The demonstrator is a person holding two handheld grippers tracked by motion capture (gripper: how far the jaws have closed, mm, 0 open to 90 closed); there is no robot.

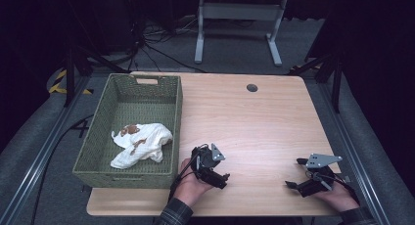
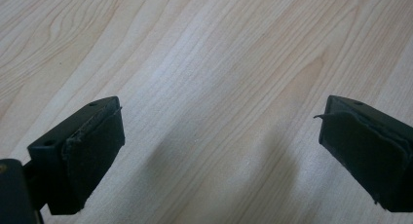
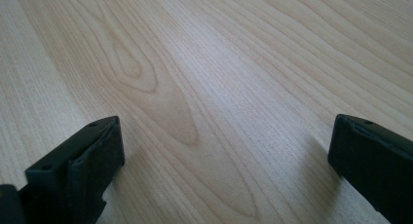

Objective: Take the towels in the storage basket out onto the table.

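Here both grippers' fingers [image 2: 92, 151] gape empty over the table [image 1: 254, 122], the cloth [image 1: 142, 144] well left in the basket [image 1: 98, 137].

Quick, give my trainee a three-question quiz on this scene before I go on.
1. True or false: the cloth lies inside the basket.
2. What does the left hand-held gripper hold? A) the cloth B) nothing C) the basket's rim
3. Fill in: the right hand-held gripper has its jaws ____ over the bare table.

Key: 1 true; 2 B, its jaws stand wide apart over bare wood; 3 open.
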